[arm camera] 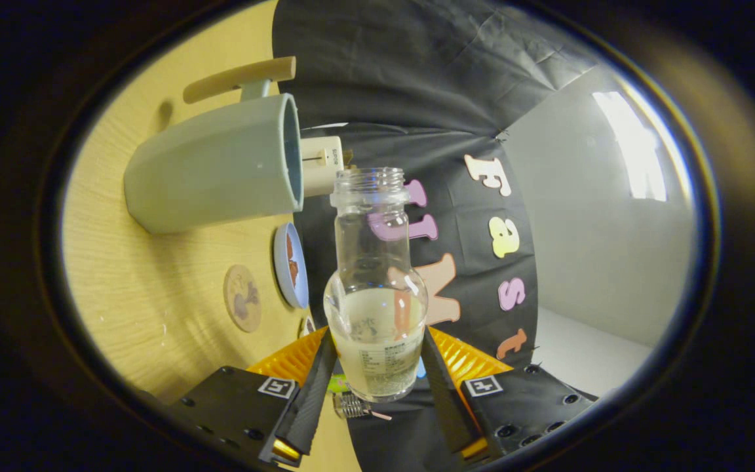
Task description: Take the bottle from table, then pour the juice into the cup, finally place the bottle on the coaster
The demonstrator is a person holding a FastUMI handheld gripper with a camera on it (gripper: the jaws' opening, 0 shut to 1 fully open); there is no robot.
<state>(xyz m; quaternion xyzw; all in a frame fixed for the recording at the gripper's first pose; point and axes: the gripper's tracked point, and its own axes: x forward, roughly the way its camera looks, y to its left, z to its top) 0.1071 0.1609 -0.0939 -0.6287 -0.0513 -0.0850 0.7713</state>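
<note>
My gripper is shut on a clear glass bottle, both black fingers pressing its lower body. The bottle holds pale juice in its lower part and its mouth is uncapped. The whole view is rolled sideways, so the wooden table stands like a wall beside the bottle. A grey-green cup with a wooden handle stands on that table, its open rim just beside the bottle's mouth. A round brown coaster lies on the table nearer the fingers.
A small blue dish with something brown in it sits between the coaster and the cup. A cream-coloured box shows behind the cup's rim. Black cloth wall and a white wall lie beyond the bottle.
</note>
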